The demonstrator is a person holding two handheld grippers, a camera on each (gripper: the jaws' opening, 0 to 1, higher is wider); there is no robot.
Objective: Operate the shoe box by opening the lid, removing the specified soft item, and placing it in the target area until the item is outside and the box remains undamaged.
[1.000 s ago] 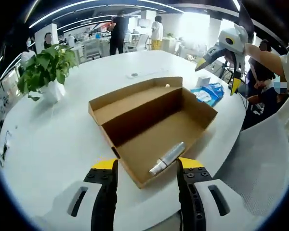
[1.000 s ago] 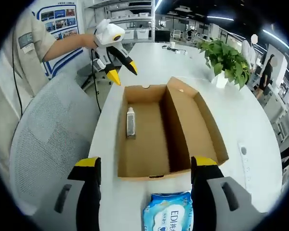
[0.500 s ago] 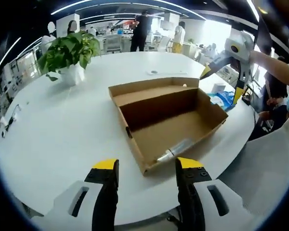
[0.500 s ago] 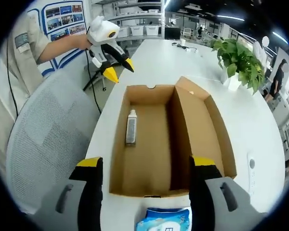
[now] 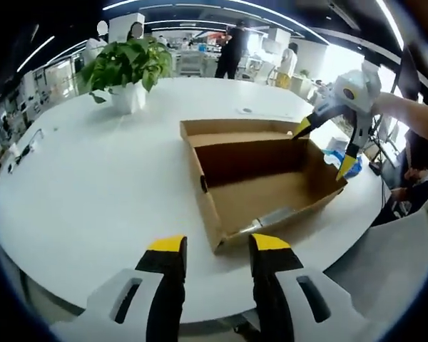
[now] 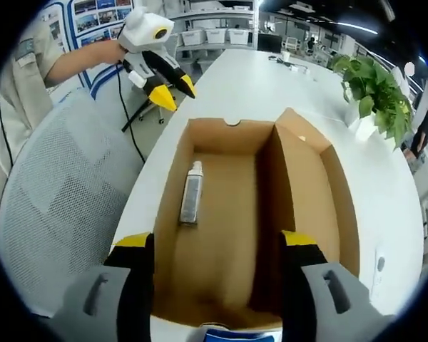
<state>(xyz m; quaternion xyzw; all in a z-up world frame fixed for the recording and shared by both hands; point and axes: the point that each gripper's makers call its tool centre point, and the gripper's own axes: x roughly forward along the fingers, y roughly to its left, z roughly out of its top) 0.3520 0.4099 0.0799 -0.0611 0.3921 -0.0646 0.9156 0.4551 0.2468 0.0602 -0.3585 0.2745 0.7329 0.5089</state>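
Observation:
An open brown cardboard shoe box (image 5: 271,192) lies on the white round table (image 5: 93,185), its lid (image 5: 232,130) folded back flat. A silver bottle (image 6: 192,192) lies inside along one wall, low in the box (image 5: 274,215) in the left gripper view. My left gripper (image 5: 217,246) is open before the box's near corner, over bare table. My right gripper (image 6: 215,241) is open, its jaws straddling the box's end. From the left gripper view, the right gripper (image 5: 327,146) hangs over the far end. A blue wipes packet (image 6: 225,333) lies on the table just outside that end.
A potted plant (image 5: 127,71) in a white pot stands at the table's far side. A grey mesh chair (image 6: 50,214) sits by the table edge beside the box. A person's sleeve (image 6: 21,78) and arm hold the left gripper (image 6: 175,92). People stand in the office behind.
My right gripper has come forward over the box's end, and the wipes packet has slid out under the view. The left view has swung and dropped lower; its jaws look slightly narrower.

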